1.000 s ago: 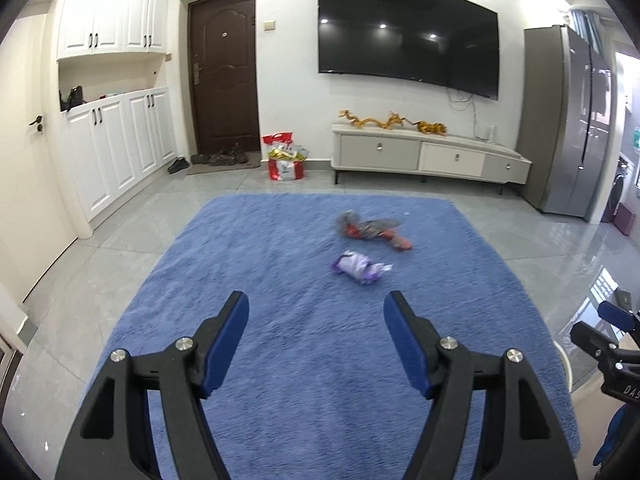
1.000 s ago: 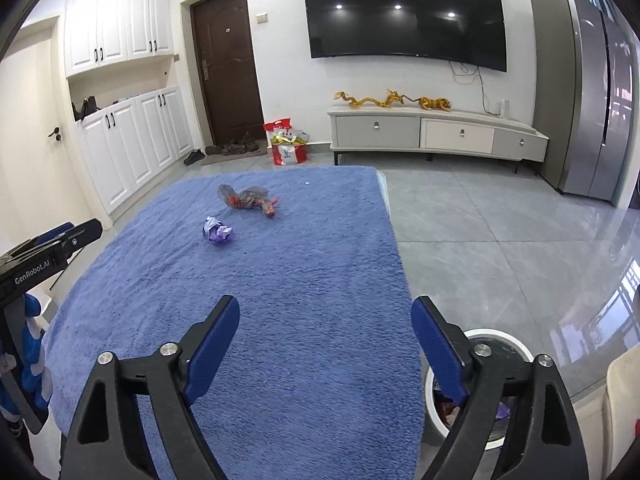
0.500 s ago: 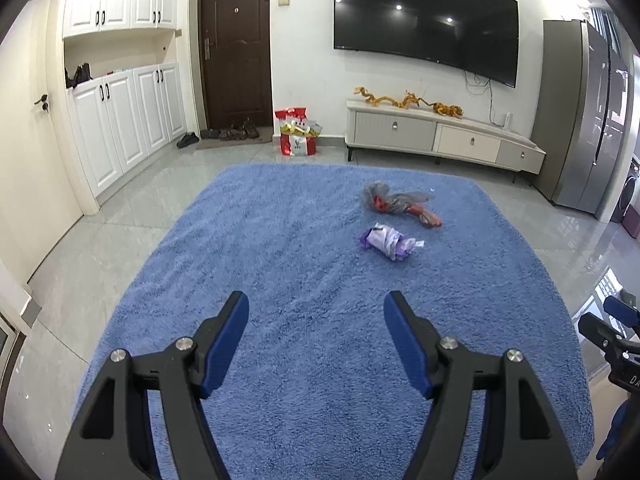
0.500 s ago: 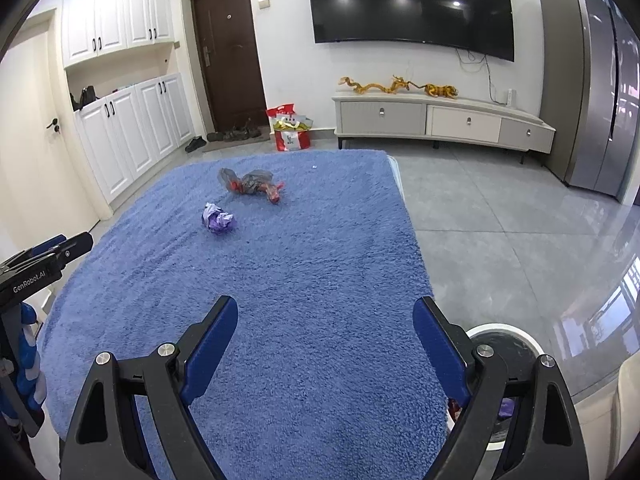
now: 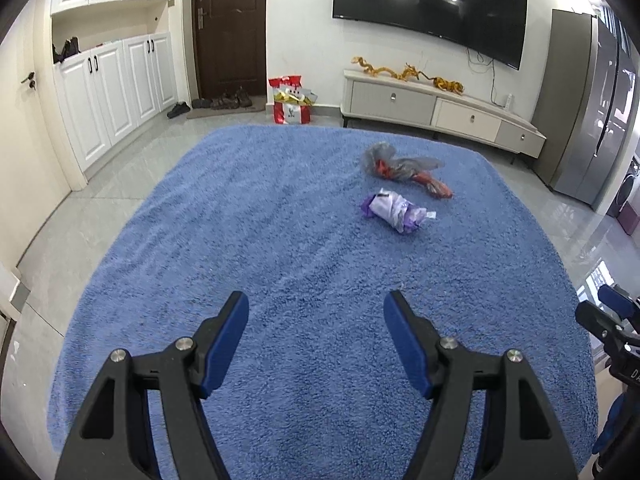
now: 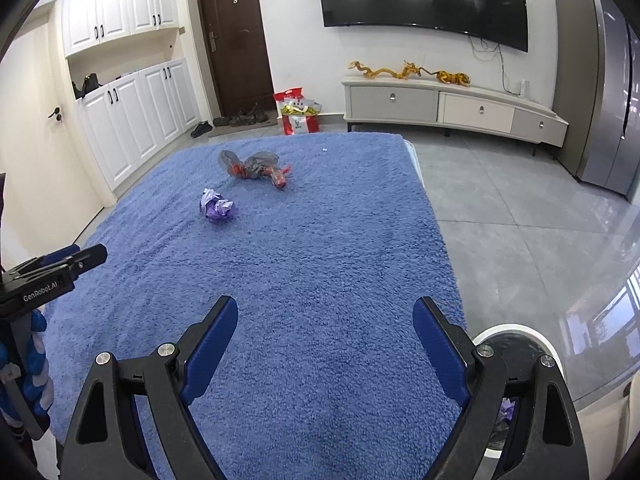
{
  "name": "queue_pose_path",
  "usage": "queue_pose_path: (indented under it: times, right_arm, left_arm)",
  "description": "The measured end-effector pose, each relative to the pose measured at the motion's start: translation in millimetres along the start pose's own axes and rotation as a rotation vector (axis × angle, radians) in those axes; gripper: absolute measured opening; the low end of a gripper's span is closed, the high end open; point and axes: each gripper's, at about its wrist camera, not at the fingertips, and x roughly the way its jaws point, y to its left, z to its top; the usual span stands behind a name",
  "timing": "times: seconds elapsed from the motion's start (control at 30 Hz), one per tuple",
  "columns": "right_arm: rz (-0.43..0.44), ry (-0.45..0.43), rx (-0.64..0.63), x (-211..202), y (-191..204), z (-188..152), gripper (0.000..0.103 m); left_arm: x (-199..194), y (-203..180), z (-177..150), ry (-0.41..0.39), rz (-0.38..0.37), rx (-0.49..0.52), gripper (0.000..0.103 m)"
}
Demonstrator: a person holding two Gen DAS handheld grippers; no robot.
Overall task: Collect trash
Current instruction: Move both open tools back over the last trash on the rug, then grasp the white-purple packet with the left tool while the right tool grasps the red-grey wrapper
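While both hands are empty: step in hand looks like the approach to the next piece of trash, nothing lifted yet.
Left gripper [image 5: 316, 300]: jaws parted partway, nothing between them – over bare blue cover.
Right gripper [image 6: 325, 305]: jaws spread wide, holding nothing.
Trash, 2 pieces: purple wrapper [image 5: 394, 210] lies crumpled on the blue cover [image 5: 280, 240] of the worktop; grey-and-orange wrapper [image 5: 404, 168] lies just beyond it, near but apart.
Placement: both pieces well ahead of either gripper, toward the far half of the cover.
Next move, my judgement: reach forward to the purple wrapper, the nearer one, lower the jaws astride it, close – then carry to the bin.
Right view only: white bin [image 6: 516, 330] beside the worktop's near right corner, purple scraps already inside; also the left gripper's side at the left edge.
Left view only: the cover's left edge, floor beyond; the bin does not show.
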Motion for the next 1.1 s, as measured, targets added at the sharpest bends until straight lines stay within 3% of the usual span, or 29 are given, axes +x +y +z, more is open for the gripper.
queue_pose_path:
  times: [0.2, 0.5, 0.6, 0.87, 1.03, 1.1]
  right_arm:
    - [0.020, 0.001, -0.014, 15, -2, 11, 0.088]
    - [0.051, -0.047, -0.031, 38, -10, 49, 0.088]
    - [0.055, -0.060, -0.035, 46, -10, 60, 0.088]
    - [0.092, -0.071, -0.045, 79, -6, 90, 0.088]
    - [0.133, -0.060, -0.065, 112, 8, 110, 0.086]
    - [0.151, -0.047, -0.079, 130, 16, 116, 0.084]
  left_arm:
    - [21, -5, 11, 0.055, -0.125, -0.023, 0.069]
    - [61, -36, 48, 0.068, -0.216, -0.006, 0.069]
    - [76, -47, 62, 0.067, -0.232, -0.014, 0.069]
    - [119, -55, 77, 0.108, -0.186, -0.038, 0.067]
    - [134, -46, 67, 0.123, -0.200, -0.052, 0.037]
    - [133, -42, 64, 0.102, -0.200, -0.050, 0.031]
